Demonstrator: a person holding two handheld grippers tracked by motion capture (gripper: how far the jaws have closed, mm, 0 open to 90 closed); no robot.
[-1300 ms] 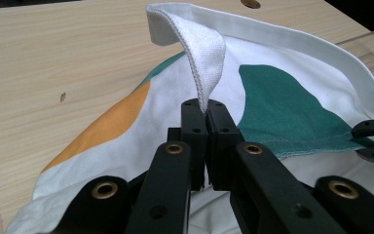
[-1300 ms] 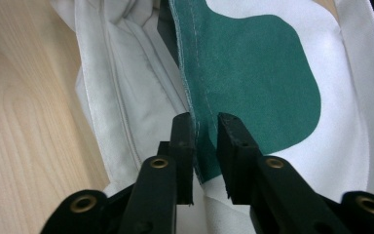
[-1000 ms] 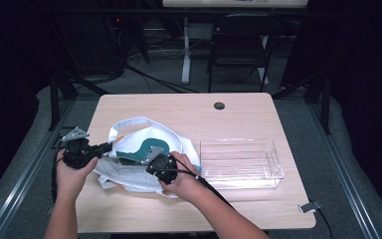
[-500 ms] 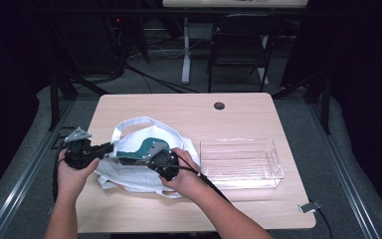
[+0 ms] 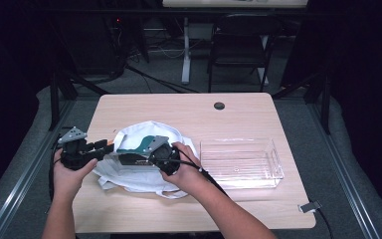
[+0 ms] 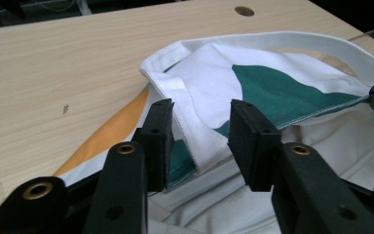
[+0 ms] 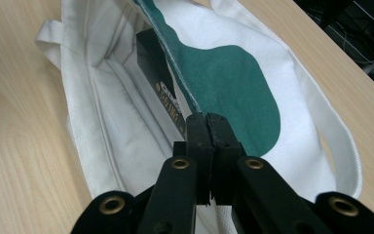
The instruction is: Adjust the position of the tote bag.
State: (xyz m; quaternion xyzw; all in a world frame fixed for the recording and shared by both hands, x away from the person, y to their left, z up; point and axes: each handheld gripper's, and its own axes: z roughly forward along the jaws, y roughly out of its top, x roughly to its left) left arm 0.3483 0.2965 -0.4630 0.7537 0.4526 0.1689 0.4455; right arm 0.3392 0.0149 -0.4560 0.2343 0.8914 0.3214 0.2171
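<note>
White tote bag [image 5: 139, 169] lies flat on the near left of the table [image 5: 189, 112], mouth toward my left hand.

My right gripper [image 7: 208, 127] is clamped on the green-printed upper rim, holding the mouth open over a dark box [image 7: 159, 85] inside. My left gripper [image 6: 200, 141] has just been opening; its jaws straddle the folded rim corner [image 6: 190, 105] without pressing, nearest the mouth's left end.

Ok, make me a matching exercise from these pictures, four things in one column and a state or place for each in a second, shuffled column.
Things:
1. left gripper
2. right gripper
3. clear tray
4. dark box

States or places:
A. shut on the tote bag's edge
B. inside the bag
C. empty, beside the bag
D. open, with the bag's folded hem between its pads

Pairs: 1-D, 2-A, 3-C, 4-B
</note>
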